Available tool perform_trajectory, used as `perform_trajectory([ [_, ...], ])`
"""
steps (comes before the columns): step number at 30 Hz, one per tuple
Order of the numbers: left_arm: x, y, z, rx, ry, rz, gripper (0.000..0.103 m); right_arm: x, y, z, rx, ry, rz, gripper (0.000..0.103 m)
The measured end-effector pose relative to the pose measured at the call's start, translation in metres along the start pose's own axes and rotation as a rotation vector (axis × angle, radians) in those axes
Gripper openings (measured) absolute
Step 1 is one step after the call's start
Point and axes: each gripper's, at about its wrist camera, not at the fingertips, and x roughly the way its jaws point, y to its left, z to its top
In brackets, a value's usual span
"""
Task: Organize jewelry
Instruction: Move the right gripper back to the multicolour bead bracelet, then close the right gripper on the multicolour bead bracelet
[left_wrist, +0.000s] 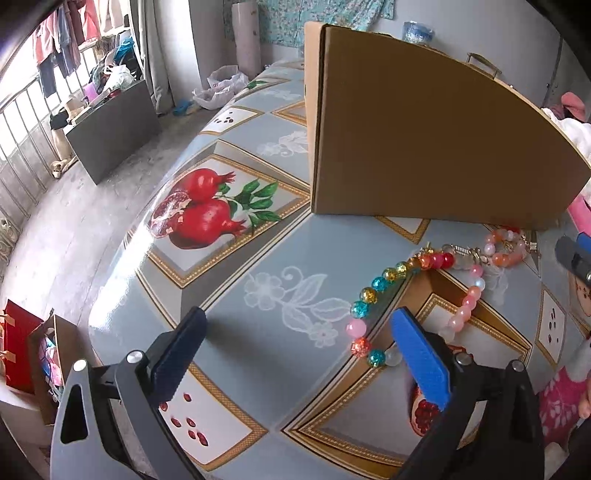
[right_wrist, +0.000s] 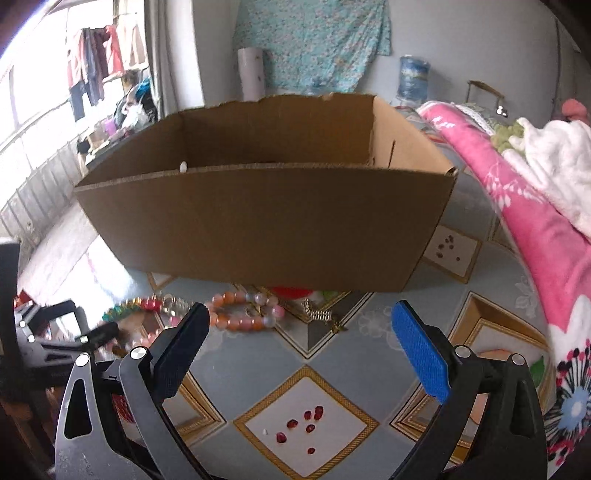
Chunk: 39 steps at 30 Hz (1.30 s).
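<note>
Beaded bracelets (left_wrist: 413, 295), light, limp and likely slippery, are lying on the tabletop (left_wrist: 258, 332) at centre right below the cardboard box (left_wrist: 424, 140), while both grippers (left_wrist: 295, 332) (right_wrist: 299, 325) are hovering spread, gripping nothing; pinching across one strand appears best.

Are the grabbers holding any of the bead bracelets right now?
No. Both the left gripper and right gripper have open, empty jaws. The bracelets lie on the table.

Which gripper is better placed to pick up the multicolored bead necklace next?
Probably left. The left gripper is open, and the multicolored bead necklace lies just beside its blue finger. The right gripper faces the orange bracelet instead.
</note>
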Motion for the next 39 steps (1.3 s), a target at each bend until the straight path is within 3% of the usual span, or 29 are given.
perform_trajectory([
  [9, -0.005, 0.001, 0.005, -0.012, 0.010, -0.001, 0.099, -0.005, -0.004, -0.003, -0.025, -0.019, 0.026, 0.095],
  [19, -0.010, 0.008, -0.001, 0.026, -0.019, -0.041, 0.099, -0.023, 0.005, -0.009, 0.004, -0.090, 0.142, 0.095],
  [29, -0.058, 0.025, -0.005, -0.004, -0.190, -0.187, 0.088, -0.040, 0.000, 0.001, 0.086, -0.142, 0.240, 0.094],
  [34, -0.071, 0.023, -0.010, 0.010, -0.228, -0.246, 0.078, -0.035, -0.015, -0.002, 0.178, -0.105, 0.329, 0.083],
  [39, -0.068, 0.018, -0.013, 0.041, -0.231, -0.290, 0.063, -0.023, 0.001, -0.010, 0.168, -0.032, 0.418, 0.067],
])
